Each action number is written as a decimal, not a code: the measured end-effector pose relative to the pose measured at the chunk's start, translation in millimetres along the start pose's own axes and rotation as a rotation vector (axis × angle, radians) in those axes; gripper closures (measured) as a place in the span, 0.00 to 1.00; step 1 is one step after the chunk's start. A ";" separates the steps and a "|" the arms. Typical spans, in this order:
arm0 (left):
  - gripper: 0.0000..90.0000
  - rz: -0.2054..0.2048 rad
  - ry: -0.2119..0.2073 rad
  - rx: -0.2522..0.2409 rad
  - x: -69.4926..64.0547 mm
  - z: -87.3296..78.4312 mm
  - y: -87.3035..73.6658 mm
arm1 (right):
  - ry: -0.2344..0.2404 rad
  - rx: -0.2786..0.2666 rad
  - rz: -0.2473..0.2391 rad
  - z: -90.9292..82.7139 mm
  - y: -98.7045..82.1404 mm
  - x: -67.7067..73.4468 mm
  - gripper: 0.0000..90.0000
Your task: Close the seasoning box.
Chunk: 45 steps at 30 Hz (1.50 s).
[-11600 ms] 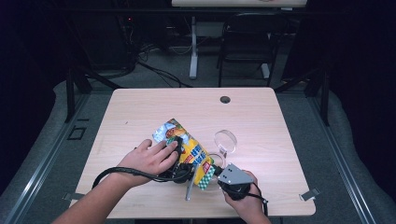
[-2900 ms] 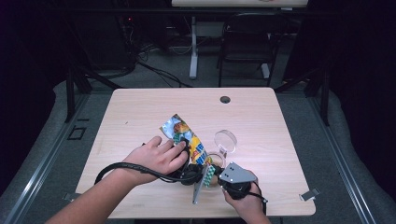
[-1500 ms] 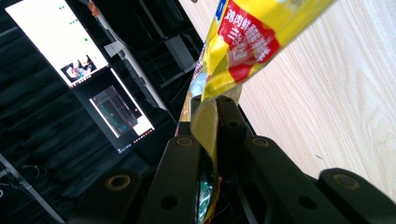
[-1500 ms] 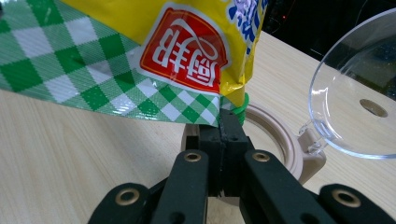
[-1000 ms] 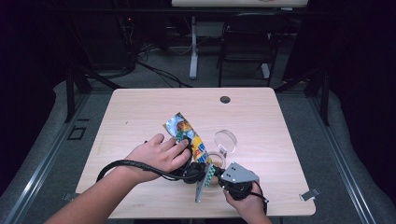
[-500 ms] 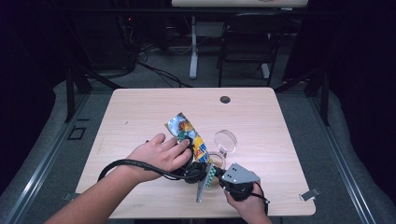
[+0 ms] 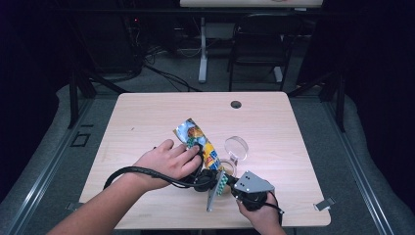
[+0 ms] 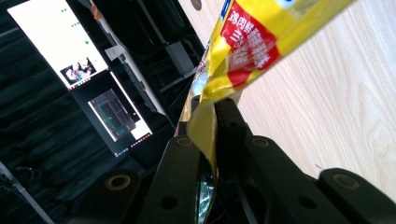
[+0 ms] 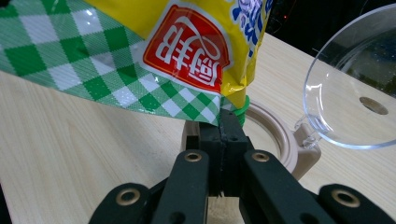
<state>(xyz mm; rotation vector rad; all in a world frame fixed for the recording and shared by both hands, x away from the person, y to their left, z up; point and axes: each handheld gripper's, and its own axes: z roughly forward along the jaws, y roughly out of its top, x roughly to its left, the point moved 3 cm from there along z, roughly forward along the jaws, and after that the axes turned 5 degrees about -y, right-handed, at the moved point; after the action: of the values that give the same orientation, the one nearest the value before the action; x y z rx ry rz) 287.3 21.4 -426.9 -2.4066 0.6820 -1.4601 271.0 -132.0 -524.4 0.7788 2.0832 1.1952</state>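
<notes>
A yellow snack bag (image 7: 201, 142) with a green checked end slants over the table's near middle. In the high view both hands meet at its near end. My left gripper (image 7: 210, 178) is shut on the bag; in the left gripper view the jaws (image 8: 210, 114) pinch a folded edge of the yellow bag (image 8: 252, 42). My right gripper (image 7: 226, 186) is shut on the bag as well; the right gripper view shows it (image 9: 229, 122) clamping the corner of the checked end (image 9: 163, 42). A beige jar (image 9: 275, 135) with its clear lid (image 9: 355, 88) flipped open stands just behind that corner.
The jar (image 7: 226, 166) and its raised lid (image 7: 236, 147) sit on the wooden table (image 7: 147, 117), right of the bag. A cable hole (image 7: 236, 104) lies near the far edge. A chair (image 7: 259, 44) stands beyond the table. Lit monitors (image 8: 60, 42) show in the left gripper view.
Within the last second nothing has visibly moved. Compared with the oldest frame, the bag looks narrower and more on edge, and the left hand lies nearer the right one.
</notes>
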 end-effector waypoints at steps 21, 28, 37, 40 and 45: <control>0.98 -0.016 -0.016 0.003 -2.6 1.0 -1.6 | -0.010 -0.006 0.009 1.4 -0.4 -3.1 1.00; 0.98 -0.025 -0.023 0.008 -4.1 1.1 -4.3 | -0.010 -0.006 0.005 3.2 0.5 -3.0 1.00; 0.98 -0.043 -0.040 0.005 -7.3 2.3 -6.9 | -0.008 -0.009 0.004 5.1 1.0 -2.1 1.00; 0.98 -0.052 -0.047 0.004 -8.8 2.7 -7.7 | -0.005 -0.005 0.004 5.6 1.1 -1.2 1.00; 0.98 -0.059 -0.048 0.003 -9.9 3.0 -8.6 | -0.005 -0.005 0.003 5.9 1.2 -1.1 1.00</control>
<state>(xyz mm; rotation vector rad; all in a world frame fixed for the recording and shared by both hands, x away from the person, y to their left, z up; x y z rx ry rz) 288.4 33.7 -432.2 -2.4704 0.6025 -1.4187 276.3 -129.2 -525.6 0.7822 2.0745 1.1986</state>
